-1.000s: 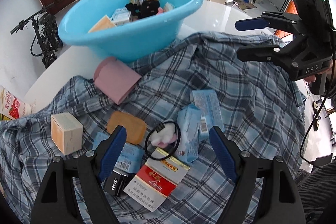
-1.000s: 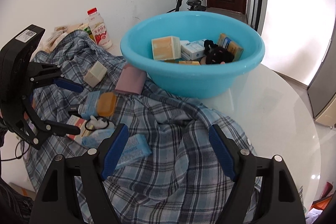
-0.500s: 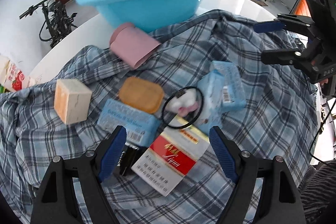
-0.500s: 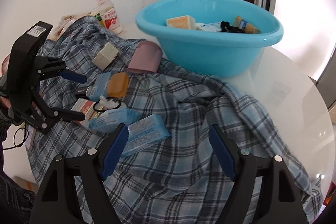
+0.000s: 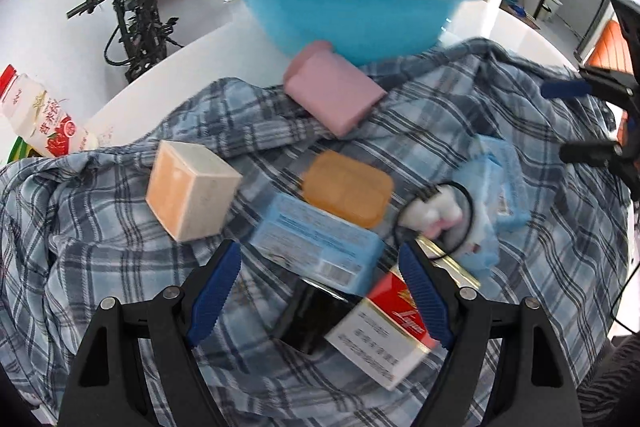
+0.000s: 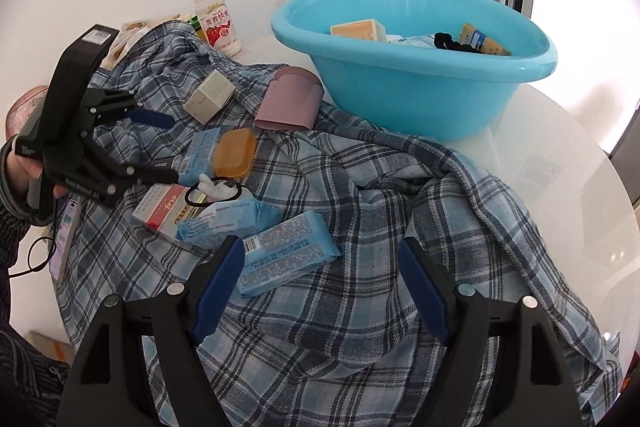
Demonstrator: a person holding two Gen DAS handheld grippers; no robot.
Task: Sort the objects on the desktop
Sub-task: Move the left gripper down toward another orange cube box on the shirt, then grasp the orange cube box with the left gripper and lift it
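Small items lie on a blue plaid shirt: a light blue packet, an orange soap case, a beige box, a pink pouch, a red and white carton, a black case and a black hair tie. My left gripper is open and empty, low over the light blue packet and black case. My right gripper is open and empty, just above another blue tissue pack. The blue basin holds several sorted items.
A red-capped milk bottle stands by the wall at the shirt's far edge. The white round table shows bare to the right of the basin. A bicycle stands beyond the table.
My left gripper has moved forward and down toward the light blue packet and black case. My right gripper has come lower and closer to the tissue pack. Both stay open.
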